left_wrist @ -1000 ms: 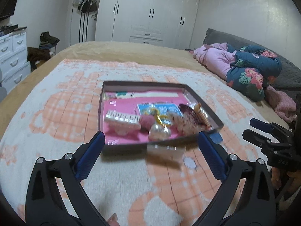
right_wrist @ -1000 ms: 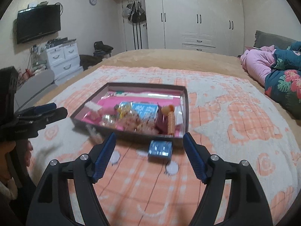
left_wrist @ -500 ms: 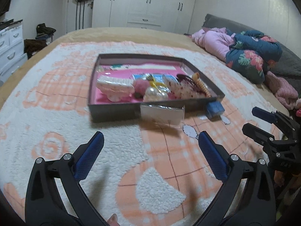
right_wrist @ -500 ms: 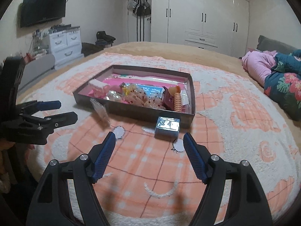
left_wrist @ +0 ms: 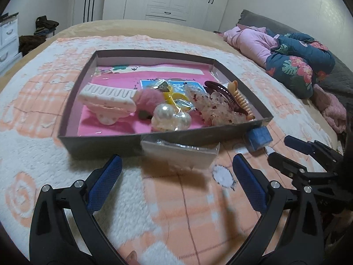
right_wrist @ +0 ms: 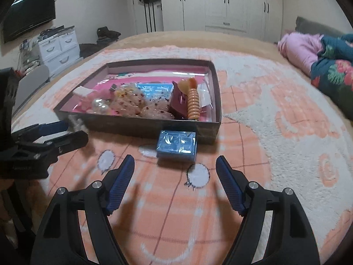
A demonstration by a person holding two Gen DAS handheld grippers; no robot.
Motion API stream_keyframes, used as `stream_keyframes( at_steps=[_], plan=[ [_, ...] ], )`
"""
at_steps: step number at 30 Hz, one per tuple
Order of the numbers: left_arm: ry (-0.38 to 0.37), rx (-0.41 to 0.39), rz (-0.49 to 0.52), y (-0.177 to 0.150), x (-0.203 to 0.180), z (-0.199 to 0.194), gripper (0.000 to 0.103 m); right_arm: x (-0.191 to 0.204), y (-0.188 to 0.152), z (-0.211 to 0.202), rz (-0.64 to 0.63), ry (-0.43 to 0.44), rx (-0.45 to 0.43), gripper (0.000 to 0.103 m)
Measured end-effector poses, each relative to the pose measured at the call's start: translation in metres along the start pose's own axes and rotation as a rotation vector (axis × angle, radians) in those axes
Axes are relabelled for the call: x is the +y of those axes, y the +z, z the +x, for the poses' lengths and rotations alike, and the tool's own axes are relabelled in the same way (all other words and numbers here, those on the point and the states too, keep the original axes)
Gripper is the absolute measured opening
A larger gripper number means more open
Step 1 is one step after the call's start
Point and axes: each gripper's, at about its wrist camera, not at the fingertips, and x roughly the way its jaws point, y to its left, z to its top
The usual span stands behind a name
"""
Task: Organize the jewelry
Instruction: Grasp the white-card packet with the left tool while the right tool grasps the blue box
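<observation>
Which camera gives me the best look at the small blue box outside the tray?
The right wrist view: the blue box lies centred ahead of the open right gripper, top visible. The left wrist view shows only its corner past the tray.

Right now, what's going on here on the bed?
A person is holding two tools over a blanket on a bed; neither grips anything. The left tool, open, points at a clear packet leaning against the front wall of a tray of hair clips. The right tool, also open, faces a small blue box lying just outside the tray. Both items are still outside the tray.
</observation>
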Motion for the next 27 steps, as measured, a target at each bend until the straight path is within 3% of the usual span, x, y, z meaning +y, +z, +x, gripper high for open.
stream_keyframes(
  at_steps=[5,10,12,14,16,18,27],
  plan=[
    [-0.020,0.015,-0.035,0.003,0.006,0.010,0.092,-0.002,0.008,0.020,0.002,0.000,0.033,0.073],
    [-0.020,0.018,-0.040,0.002,0.006,0.015,0.092,0.003,0.013,0.035,-0.005,0.012,0.065,0.057],
    [-0.018,0.017,-0.045,0.002,0.007,0.014,0.091,0.002,0.013,0.040,0.008,0.014,0.077,0.044],
    [-0.007,0.014,-0.052,0.001,0.008,0.013,0.085,-0.002,0.012,0.039,0.033,0.034,0.071,0.044],
    [-0.015,0.021,-0.063,0.000,0.007,0.012,0.068,-0.005,0.011,0.035,0.044,0.044,0.061,0.044],
    [-0.017,0.023,-0.051,0.000,0.003,0.012,0.061,-0.005,0.010,0.032,0.052,0.045,0.054,0.044],
    [-0.051,0.027,-0.007,-0.005,-0.012,0.003,0.058,-0.004,-0.008,0.011,0.034,0.041,0.038,0.044]
  ],
)
